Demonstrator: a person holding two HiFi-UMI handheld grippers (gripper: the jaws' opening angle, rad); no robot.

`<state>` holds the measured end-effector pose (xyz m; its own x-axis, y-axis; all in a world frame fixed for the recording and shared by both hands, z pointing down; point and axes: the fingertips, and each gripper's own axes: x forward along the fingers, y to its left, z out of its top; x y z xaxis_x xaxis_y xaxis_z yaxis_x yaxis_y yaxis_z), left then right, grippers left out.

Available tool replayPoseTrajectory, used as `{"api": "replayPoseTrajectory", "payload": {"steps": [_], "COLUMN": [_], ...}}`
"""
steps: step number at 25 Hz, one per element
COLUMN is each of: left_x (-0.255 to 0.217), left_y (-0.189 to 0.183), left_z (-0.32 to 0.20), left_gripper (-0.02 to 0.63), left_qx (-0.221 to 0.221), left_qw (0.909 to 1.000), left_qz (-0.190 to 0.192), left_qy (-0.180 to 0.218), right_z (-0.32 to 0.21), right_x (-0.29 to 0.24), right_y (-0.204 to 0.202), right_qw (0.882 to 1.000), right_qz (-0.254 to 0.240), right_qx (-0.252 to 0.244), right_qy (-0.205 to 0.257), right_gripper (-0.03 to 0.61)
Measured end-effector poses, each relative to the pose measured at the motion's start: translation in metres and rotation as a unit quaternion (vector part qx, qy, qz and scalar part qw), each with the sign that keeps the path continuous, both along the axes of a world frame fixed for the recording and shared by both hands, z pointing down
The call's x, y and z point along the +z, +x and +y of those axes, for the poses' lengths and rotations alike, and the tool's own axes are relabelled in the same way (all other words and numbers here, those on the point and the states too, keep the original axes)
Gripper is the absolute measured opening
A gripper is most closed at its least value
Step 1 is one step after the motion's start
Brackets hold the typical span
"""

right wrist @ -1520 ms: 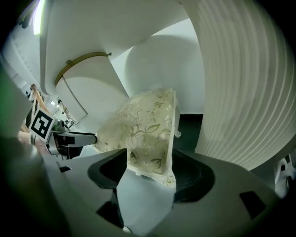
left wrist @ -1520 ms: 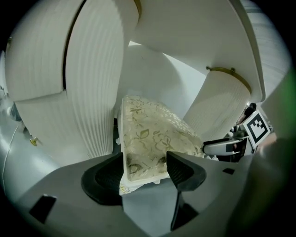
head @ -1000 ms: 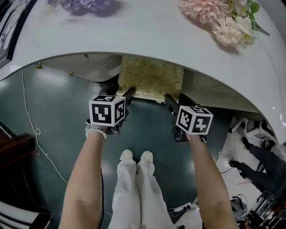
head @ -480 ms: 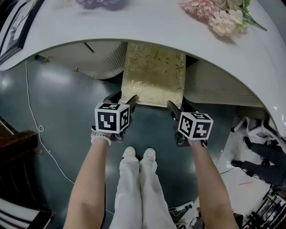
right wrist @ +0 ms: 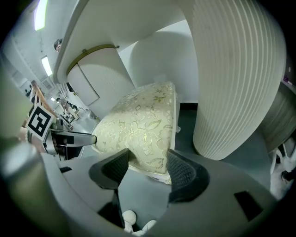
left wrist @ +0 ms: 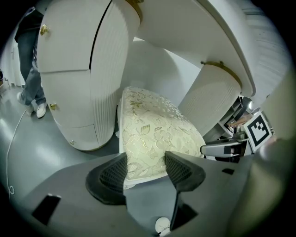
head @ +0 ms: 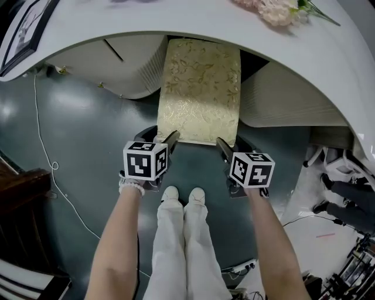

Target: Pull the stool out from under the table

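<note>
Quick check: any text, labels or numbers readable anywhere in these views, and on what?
No readable text anywhere.
Left cube on the left gripper: black-and-white squares, no letters.
Right cube on the right gripper: same.
Stool: floral weave, no label showing.
Framed picture on the table: cut off, unreadable.

With our right gripper (right wrist: 148, 163) we pinch the stool (right wrist: 138, 118) at its near corner (gold floral cushion), beside a ribbed white pedestal (right wrist: 231, 78).
</note>
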<state>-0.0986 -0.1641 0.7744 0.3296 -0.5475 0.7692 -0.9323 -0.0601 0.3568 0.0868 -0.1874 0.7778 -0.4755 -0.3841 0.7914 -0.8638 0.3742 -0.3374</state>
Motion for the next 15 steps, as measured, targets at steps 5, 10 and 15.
{"api": "replayPoseTrajectory", "payload": {"steps": [5,10,15], "left_x": [-0.001,0.000,0.000], "left_y": [0.003,0.005,0.008], "left_z": [0.022,0.046,0.069], "left_gripper": [0.276,0.275,0.275], "left_qx": [0.010,0.014,0.019], "left_qw": [0.9999,0.9997,0.9994], "left_qz": [-0.002,-0.002,-0.001], "left_qy": [-0.009,-0.019,-0.028], "right_z": [0.026,0.052,0.075], "right_x": [-0.001,0.000,0.000], "right_y": [0.003,0.006,0.009], "right_qw": [1.000,1.000,1.000], "right_qz": [0.004,0.009,0.013], "right_qx": [0.002,0.003,0.001], "right_qy": [-0.011,-0.018,-0.026], "right_gripper": [0.281,0.281,0.281]}}
